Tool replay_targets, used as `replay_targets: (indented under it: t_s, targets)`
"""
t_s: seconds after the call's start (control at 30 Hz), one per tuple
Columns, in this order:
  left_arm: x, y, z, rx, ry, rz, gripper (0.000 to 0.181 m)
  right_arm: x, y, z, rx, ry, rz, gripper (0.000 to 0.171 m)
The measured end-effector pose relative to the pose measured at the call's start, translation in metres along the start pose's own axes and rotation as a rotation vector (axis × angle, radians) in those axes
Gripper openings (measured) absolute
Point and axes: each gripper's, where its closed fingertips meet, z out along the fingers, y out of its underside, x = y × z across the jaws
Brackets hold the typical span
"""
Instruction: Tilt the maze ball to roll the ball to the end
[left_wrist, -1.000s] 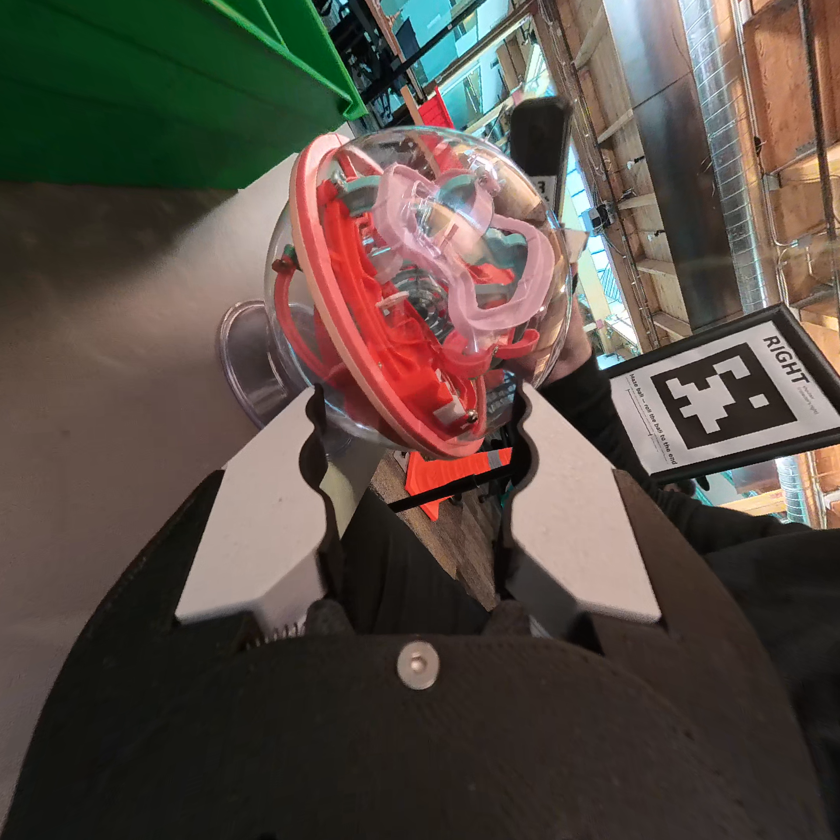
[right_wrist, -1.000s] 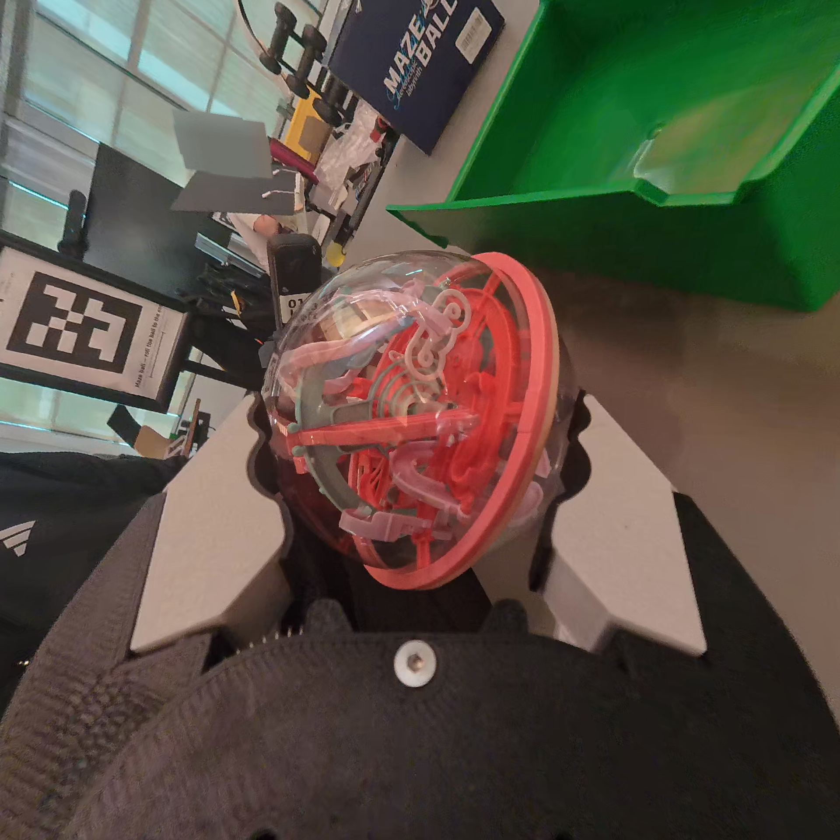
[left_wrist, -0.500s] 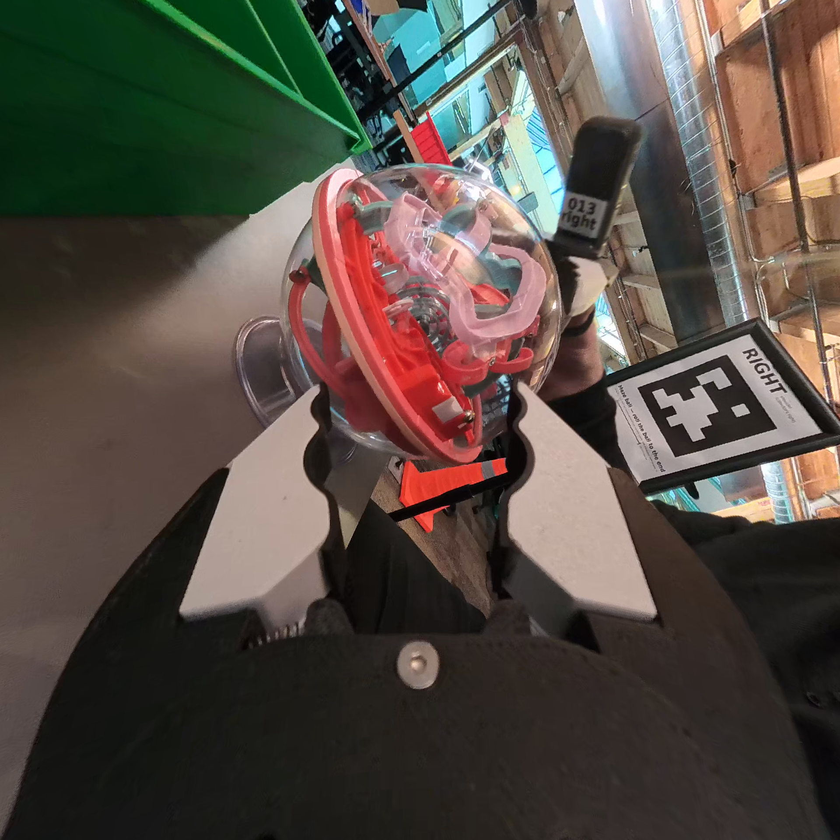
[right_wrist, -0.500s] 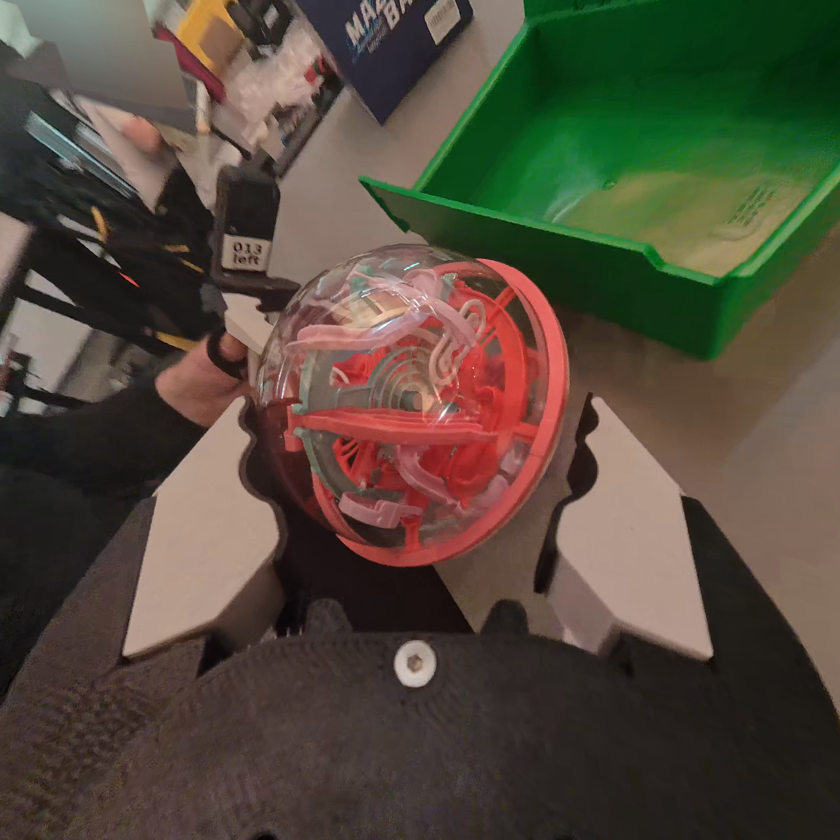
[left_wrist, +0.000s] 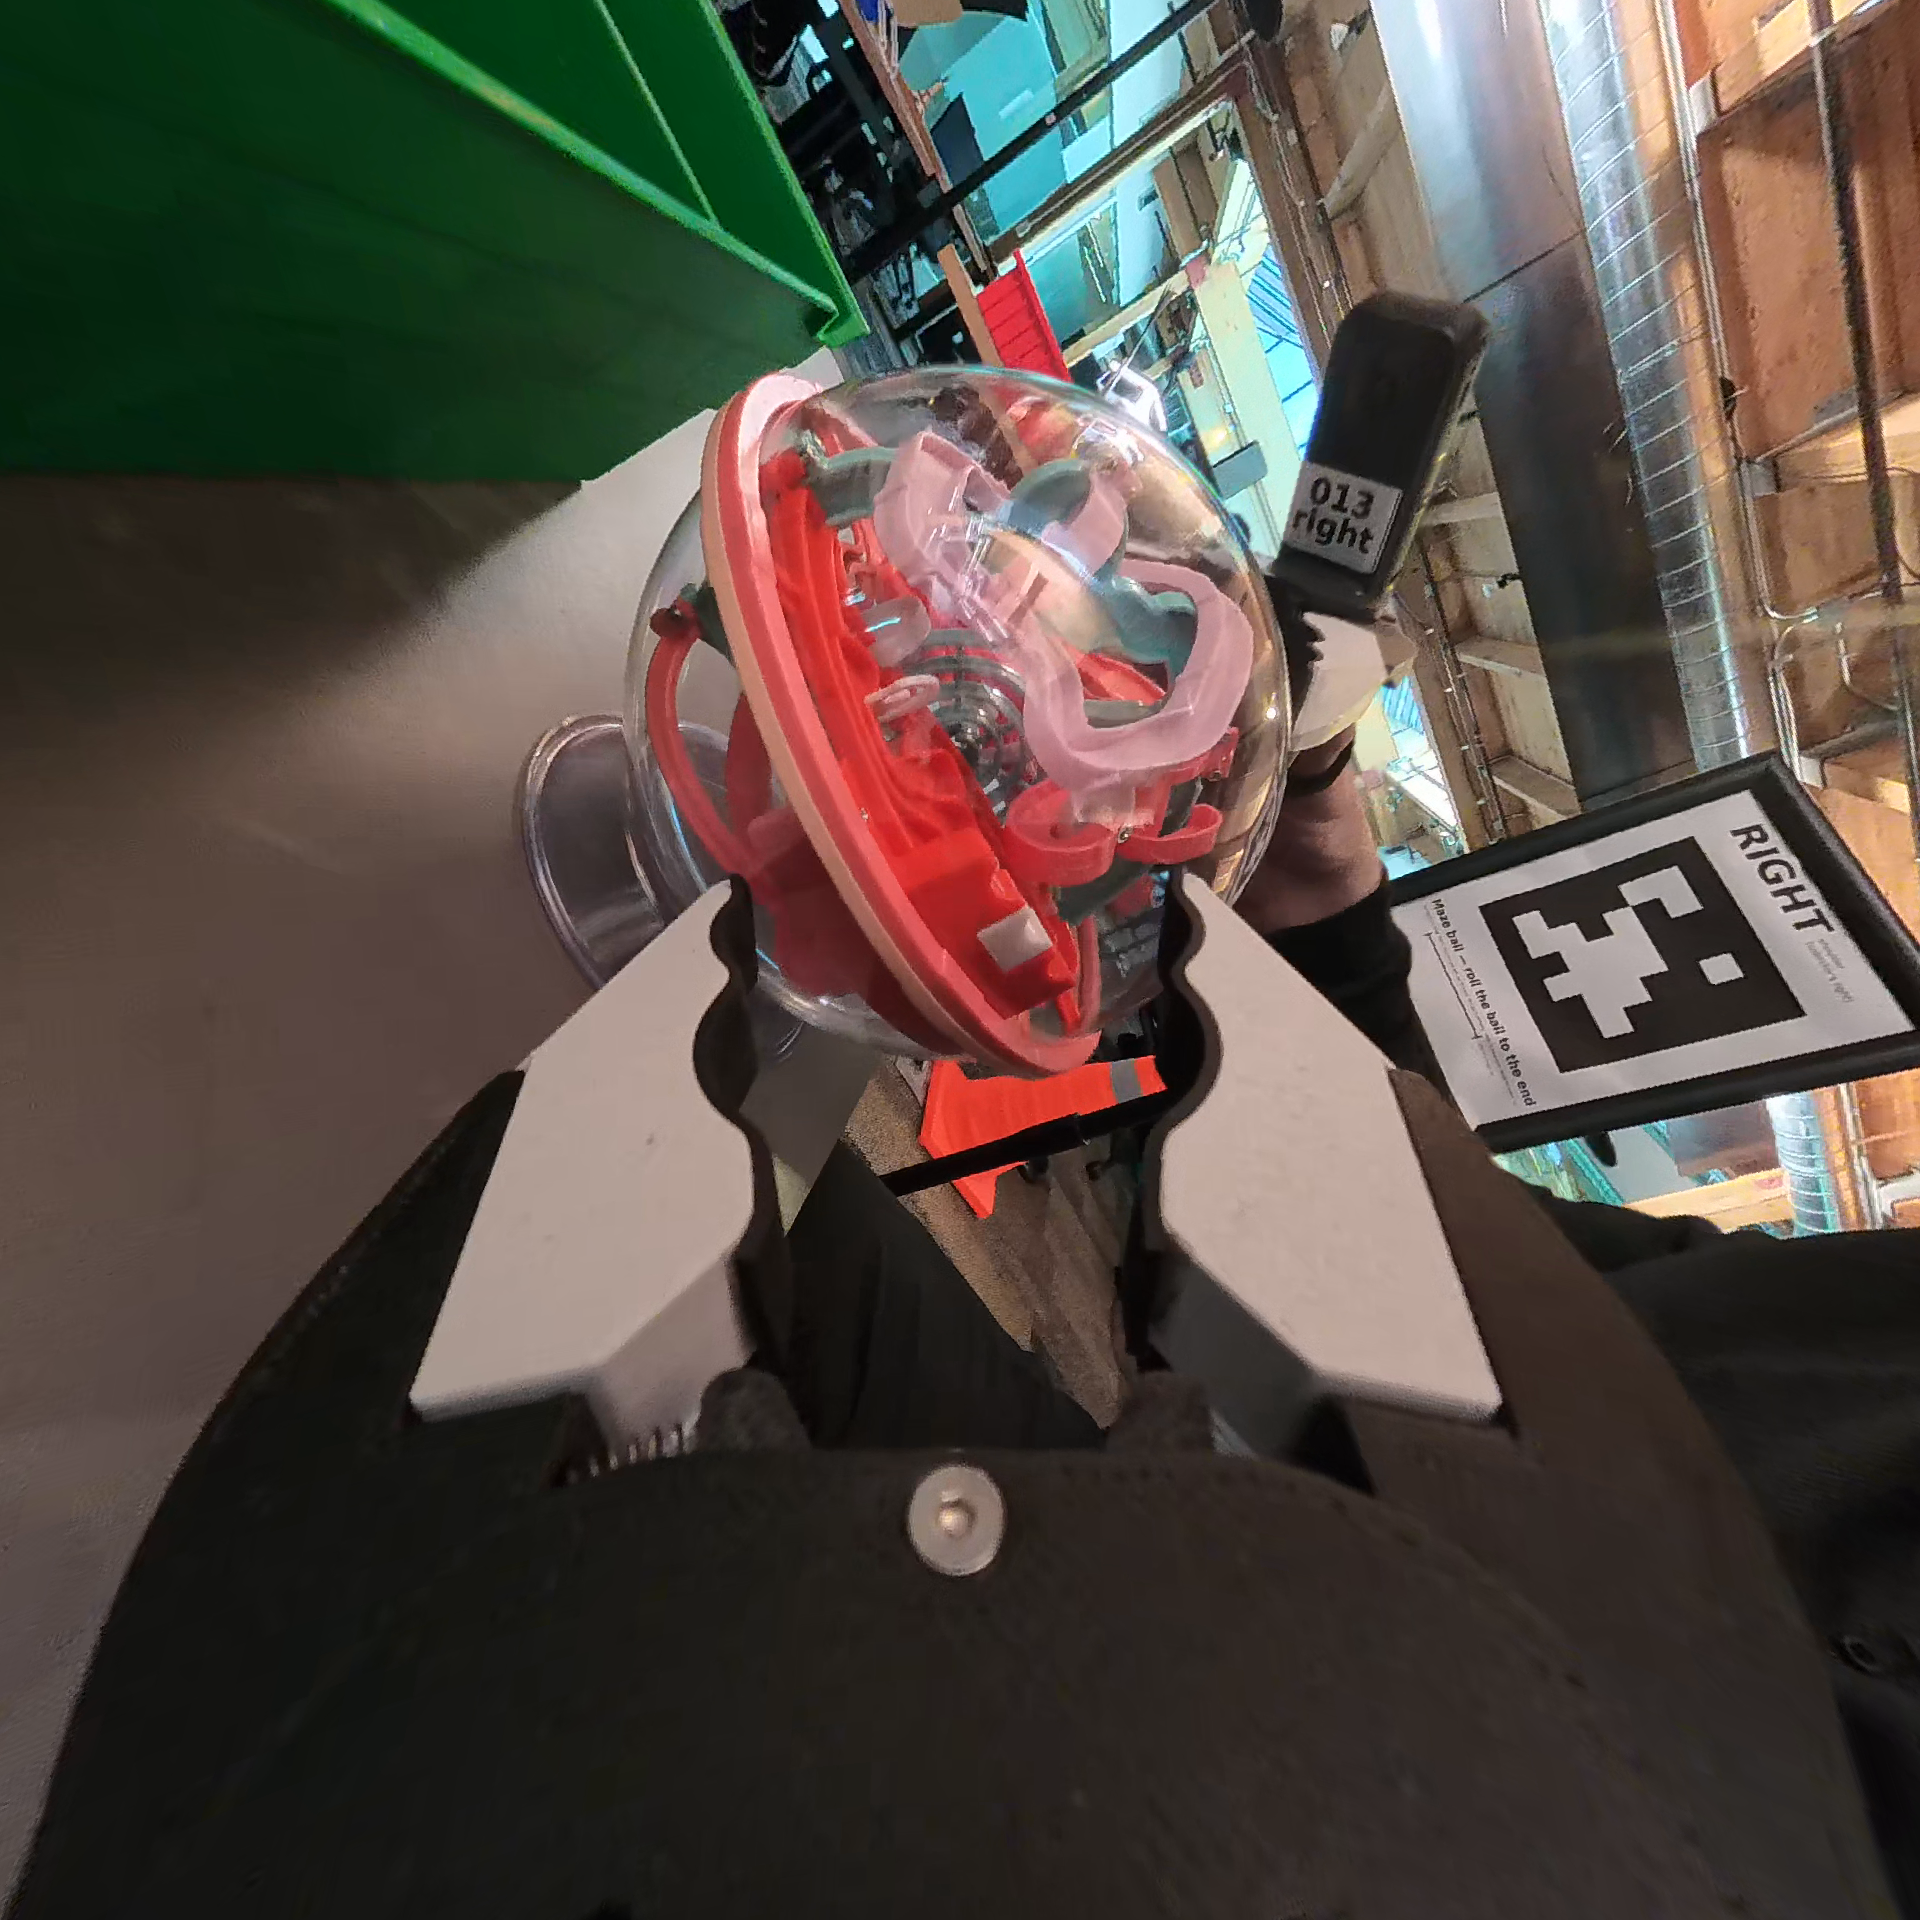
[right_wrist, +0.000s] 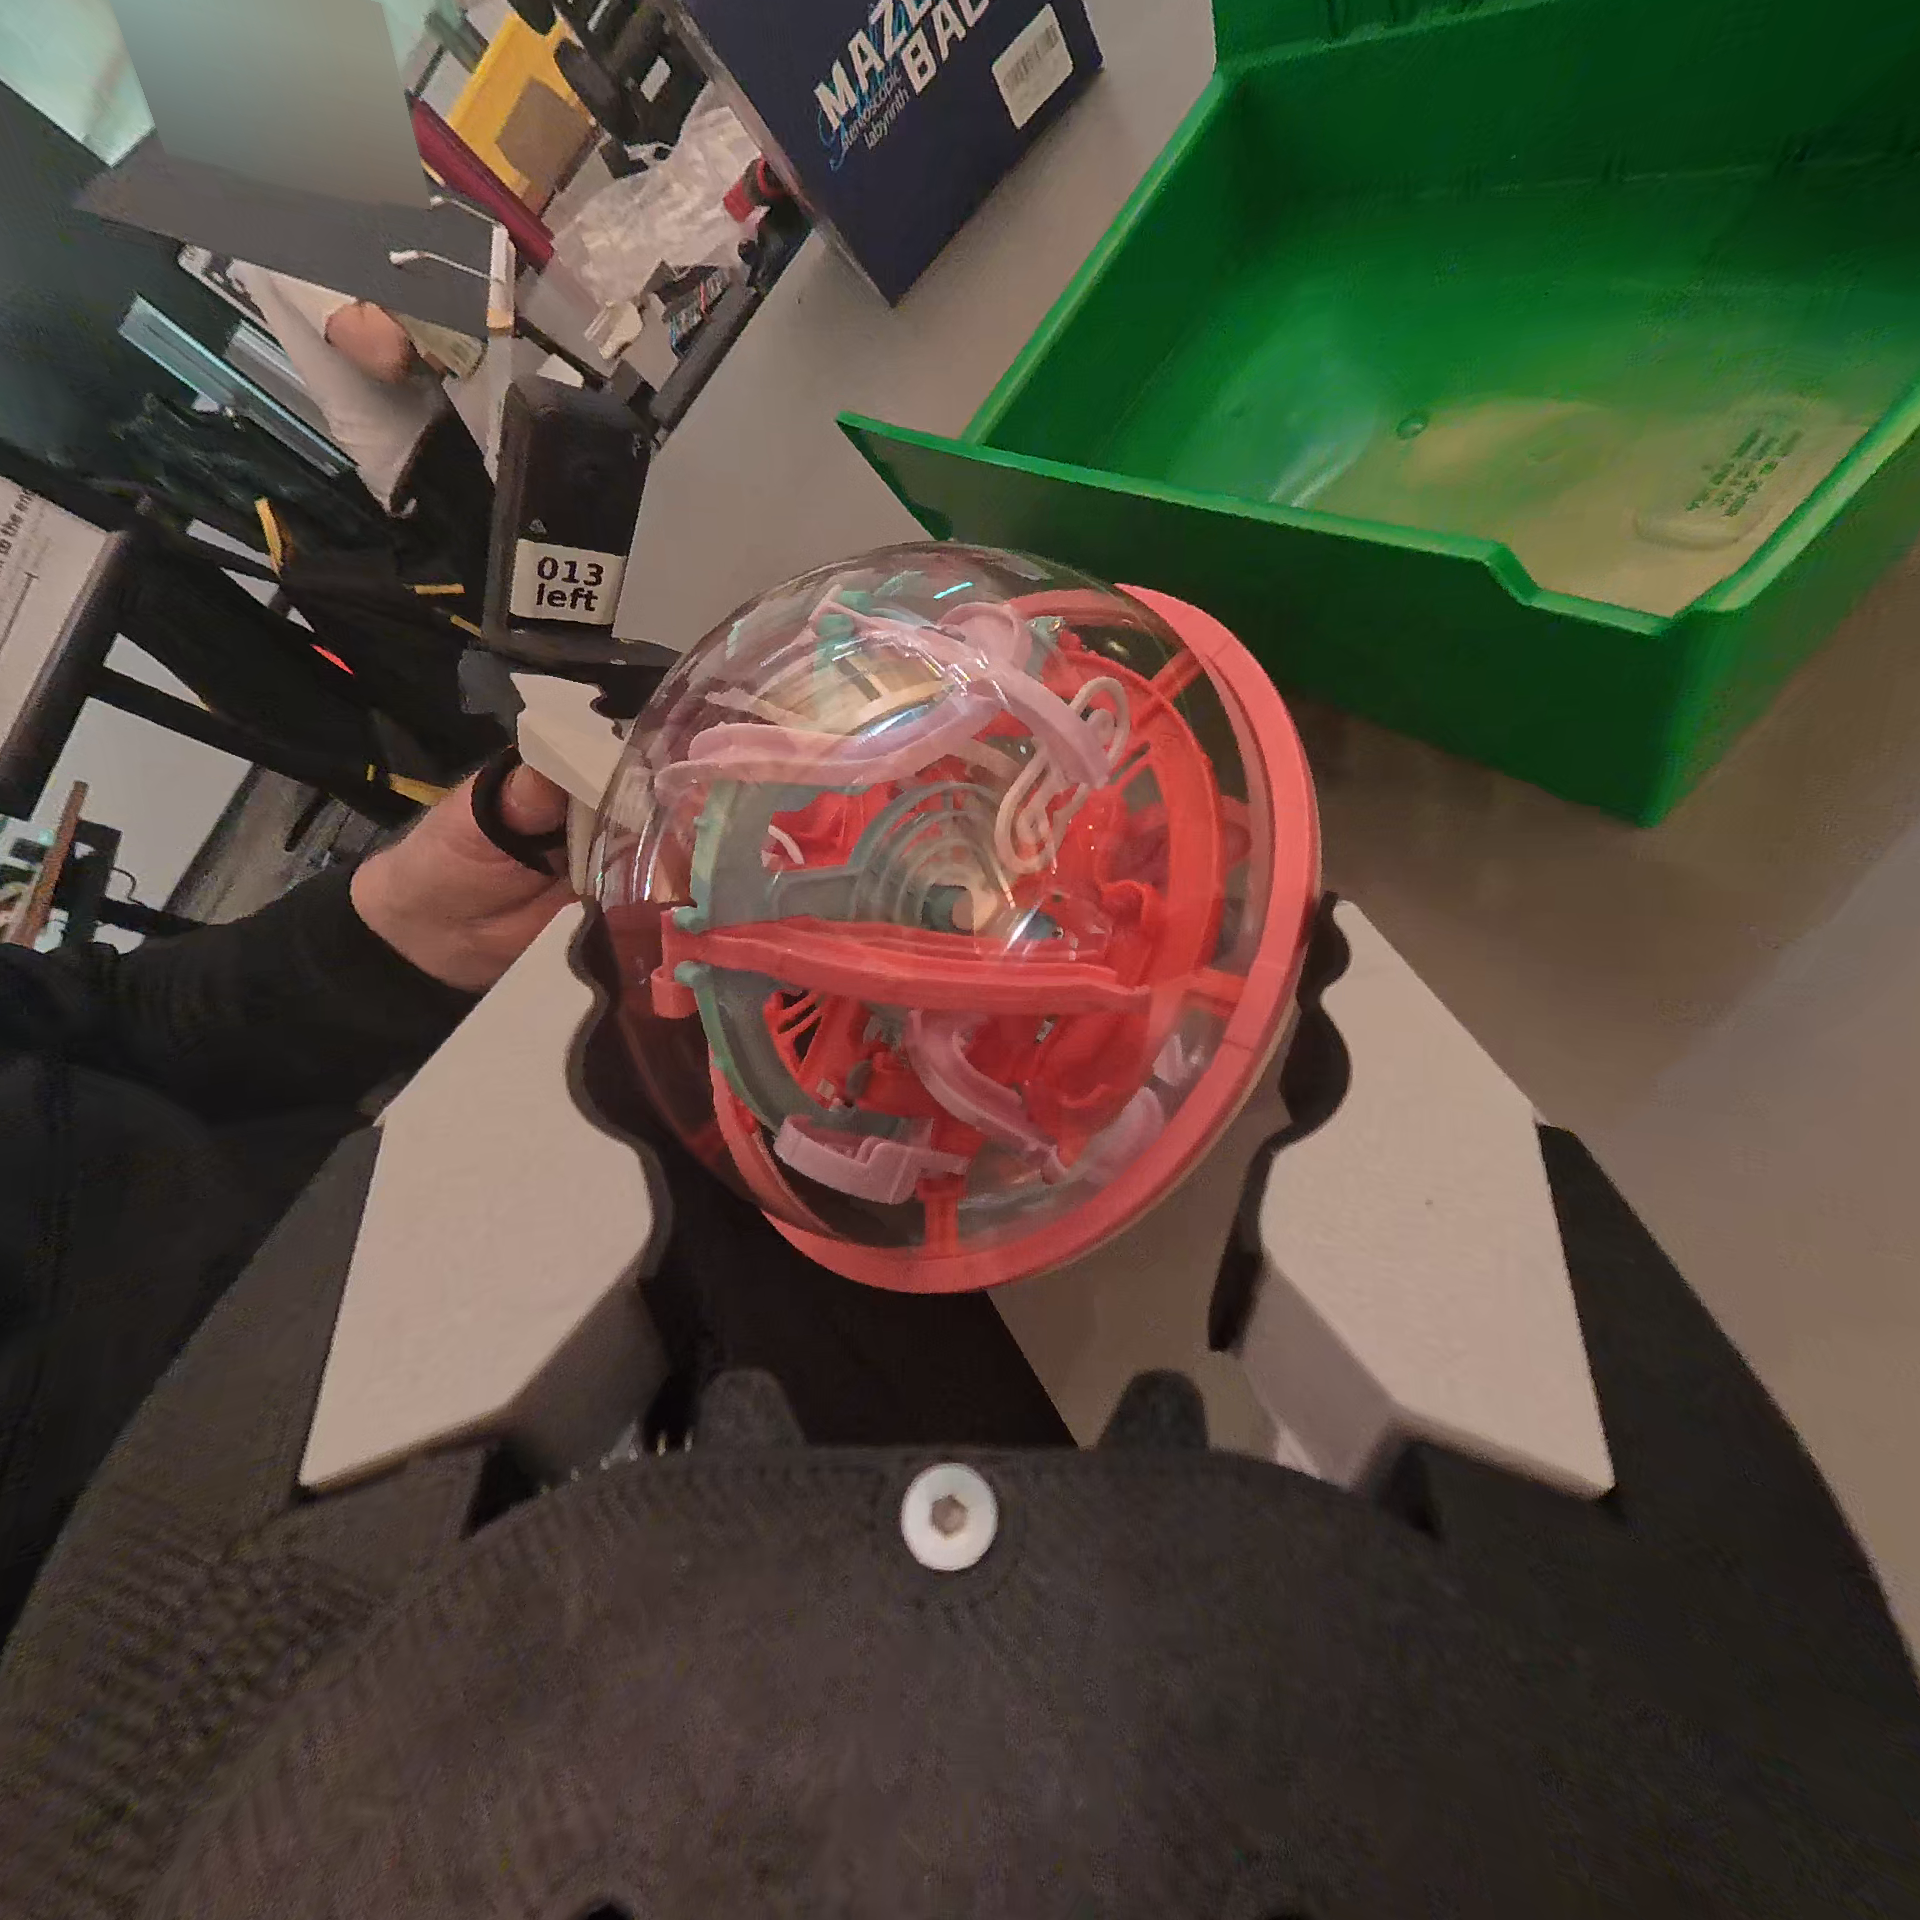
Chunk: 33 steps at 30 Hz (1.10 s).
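The clear plastic maze ball (left_wrist: 961, 717) (right_wrist: 951, 914), with a red rim and red, pink and grey-green tracks inside, is held above the grey table (right_wrist: 1558, 1039) between my two grippers. My left gripper (left_wrist: 961, 935) and right gripper (right_wrist: 951, 966) each press two white fingers with wavy black pads against its sides. One round clear stand (left_wrist: 577, 831) sits beneath; one glossy green plastic bin (right_wrist: 1455, 582) lies beyond.

The maze ball (right_wrist: 951, 914) is a clear shell with a coral-red ring and red, pale pink and grey-green tracks. Behind it sit a bright green bin (right_wrist: 1455, 582) and a dark blue box (right_wrist: 914, 114). Beside the ball a black-framed card (left_wrist: 1652, 956) carries a black-and-white square pattern.
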Motion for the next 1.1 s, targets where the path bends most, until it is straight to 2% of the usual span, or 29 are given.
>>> replay_targets:
  t_s: [0.6, 1.1]
  targets:
    - [-0.0005, -0.0067, -0.001, -0.01, -0.014, 0.035, 0.073, 0.0021, 0.001, 0.0004, 0.087, -0.013, 0.044, 0.128]
    - [-0.0046, -0.0097, -0.002, 0.009, 0.045, -0.02, 0.071, 0.0013, 0.0023, 0.0007, 0.042, 0.033, 0.077, 0.128]
